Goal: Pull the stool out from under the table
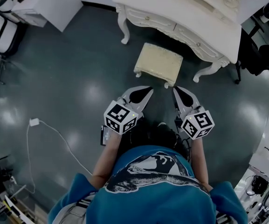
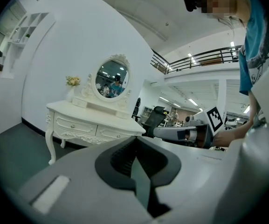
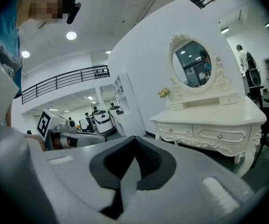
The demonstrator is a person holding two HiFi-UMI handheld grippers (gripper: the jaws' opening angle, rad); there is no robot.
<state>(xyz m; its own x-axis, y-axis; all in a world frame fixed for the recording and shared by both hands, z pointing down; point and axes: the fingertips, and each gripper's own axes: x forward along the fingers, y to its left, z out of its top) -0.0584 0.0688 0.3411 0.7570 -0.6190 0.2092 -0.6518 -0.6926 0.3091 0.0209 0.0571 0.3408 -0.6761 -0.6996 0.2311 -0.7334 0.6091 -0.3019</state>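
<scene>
**Tech A:** Claw status. Your left claw (image 1: 148, 91) is clenched. In the left gripper view its two jaws meet along one line, with nothing between them.

**Tech B:** Same reading for your right claw (image 1: 175, 90): jaws pressed together, empty. Both claws sit side by side on the near side of the stool (image 1: 158, 63) and point toward it. Neither one touches it.

**Tech A:** Stool position. The cream upholstered stool stands upright on the dark floor (image 1: 78, 78), on the near side of the white vanity surface (image 1: 185, 17). It lies between that surface and your claws, and left to right it falls between the surface's two curved front legs (image 1: 123, 29).

**Tech B:** Note: in the head view you cannot tell whether the stool's far edge lies under the top.

**Tech A:** Reference items. An oval mirror (image 3: 194, 63) stands at the far side of the surface. A white cable (image 1: 50, 132) lies on the floor, well to your left.
</scene>
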